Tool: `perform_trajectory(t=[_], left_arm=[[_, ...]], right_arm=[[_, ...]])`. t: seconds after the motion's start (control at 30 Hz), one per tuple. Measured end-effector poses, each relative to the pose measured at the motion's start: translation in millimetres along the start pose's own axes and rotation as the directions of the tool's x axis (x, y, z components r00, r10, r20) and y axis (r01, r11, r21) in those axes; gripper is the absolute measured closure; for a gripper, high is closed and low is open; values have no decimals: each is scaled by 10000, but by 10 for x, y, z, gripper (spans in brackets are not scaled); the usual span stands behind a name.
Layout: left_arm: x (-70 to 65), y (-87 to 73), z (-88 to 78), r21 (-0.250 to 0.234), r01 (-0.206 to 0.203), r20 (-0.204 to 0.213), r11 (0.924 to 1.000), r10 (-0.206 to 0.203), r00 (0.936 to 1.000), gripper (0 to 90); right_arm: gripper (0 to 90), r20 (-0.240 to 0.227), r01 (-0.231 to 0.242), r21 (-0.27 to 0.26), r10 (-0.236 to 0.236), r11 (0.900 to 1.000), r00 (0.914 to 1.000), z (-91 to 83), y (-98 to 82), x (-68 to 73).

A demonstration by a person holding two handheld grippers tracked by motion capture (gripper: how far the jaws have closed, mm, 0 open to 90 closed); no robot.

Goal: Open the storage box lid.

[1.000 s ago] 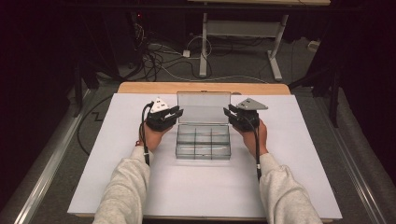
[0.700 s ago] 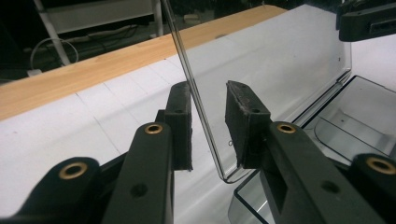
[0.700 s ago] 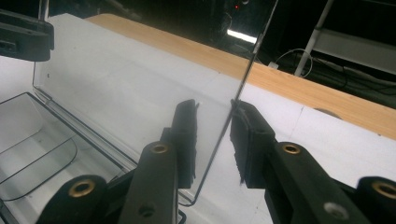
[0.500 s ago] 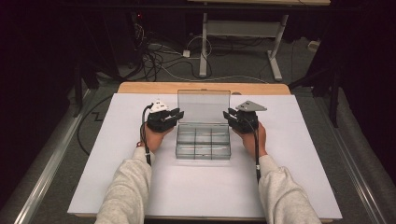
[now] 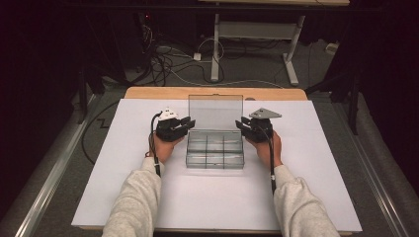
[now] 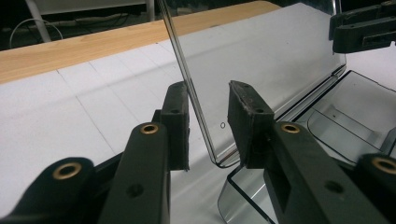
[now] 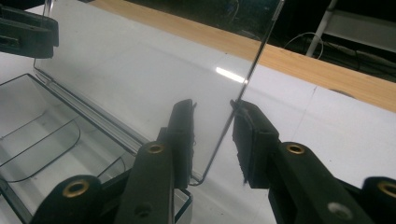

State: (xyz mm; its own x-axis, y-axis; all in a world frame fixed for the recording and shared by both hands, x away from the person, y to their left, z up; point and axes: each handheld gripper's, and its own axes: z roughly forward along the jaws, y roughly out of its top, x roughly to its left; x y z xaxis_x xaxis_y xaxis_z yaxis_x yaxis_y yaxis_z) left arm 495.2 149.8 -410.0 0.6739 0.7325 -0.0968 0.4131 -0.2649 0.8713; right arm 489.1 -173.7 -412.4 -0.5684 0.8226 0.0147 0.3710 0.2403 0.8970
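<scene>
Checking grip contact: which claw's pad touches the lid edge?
The right claw: its right pad meets the lid edge. The left claw has gaps both sides.

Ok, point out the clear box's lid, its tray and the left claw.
lid (image 5: 215,111), high view, middle of the upright clear panel
tray (image 5: 215,165), high view, front wall
left claw (image 6: 208,122), left gripper view, midway between its fingertips

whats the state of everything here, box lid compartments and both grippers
clear box: open, on the white table
lid: raised, standing about upright behind the box
compartments: look empty
left gripper: jaws just been opening, apart around the lid's side edge, a gap showing
right gripper: jaws just been opening, apart around the lid's other side edge
</scene>
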Motion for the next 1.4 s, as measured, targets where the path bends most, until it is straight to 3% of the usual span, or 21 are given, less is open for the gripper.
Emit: perform_trajectory(t=[0.87,1.4], left_arm=[[-1,-74,10,363,179,188,9992,-186,9996,660],[-27,-73,6,408,131,-32,9991,-130,9999,649]], right_arm=[[682,-212,-62,349,70,9994,9998,3,-93,8],[654,116,243,404,-248,9989,9996,1,-80,40]])
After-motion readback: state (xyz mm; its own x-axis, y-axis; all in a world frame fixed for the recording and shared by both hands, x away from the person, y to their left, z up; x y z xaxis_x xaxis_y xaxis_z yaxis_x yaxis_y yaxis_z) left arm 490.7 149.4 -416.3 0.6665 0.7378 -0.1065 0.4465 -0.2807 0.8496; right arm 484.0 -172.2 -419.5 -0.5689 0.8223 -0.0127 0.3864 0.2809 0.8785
